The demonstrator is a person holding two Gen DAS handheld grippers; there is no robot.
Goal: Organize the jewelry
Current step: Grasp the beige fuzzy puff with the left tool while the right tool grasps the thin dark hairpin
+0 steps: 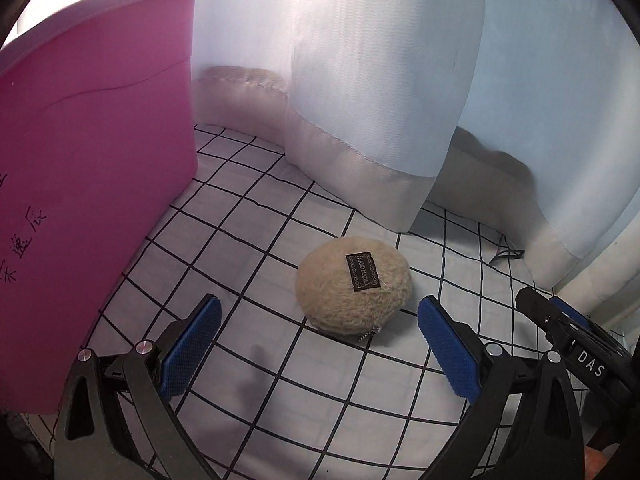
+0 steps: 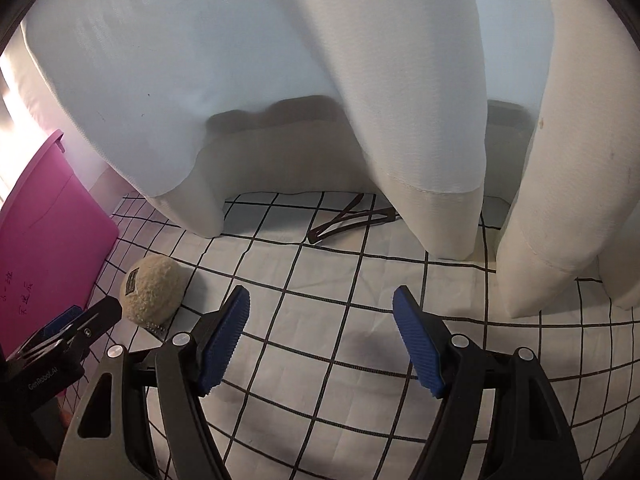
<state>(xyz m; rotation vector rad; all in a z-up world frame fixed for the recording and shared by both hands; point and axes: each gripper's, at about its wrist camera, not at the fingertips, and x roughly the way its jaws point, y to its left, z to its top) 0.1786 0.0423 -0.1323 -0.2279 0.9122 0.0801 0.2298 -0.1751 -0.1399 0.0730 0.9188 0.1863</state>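
A beige fluffy round pouch (image 1: 354, 285) with a dark label and a small bead chain lies on the white grid-patterned cloth (image 1: 248, 240). My left gripper (image 1: 320, 350) is open and empty, with the pouch just ahead between its blue pads. The pouch also shows at the left of the right wrist view (image 2: 154, 289). My right gripper (image 2: 320, 340) is open and empty over the bare cloth (image 2: 340, 320). A dark brown hair clip (image 2: 350, 222) lies farther ahead, partly under the curtain. The right gripper's tip shows at the right edge of the left wrist view (image 1: 560, 320).
A pink plastic bin (image 1: 88, 168) with handwritten characters stands at the left, also in the right wrist view (image 2: 44, 248). White curtains (image 1: 400, 80) hang down to the cloth at the back, also in the right wrist view (image 2: 360, 80).
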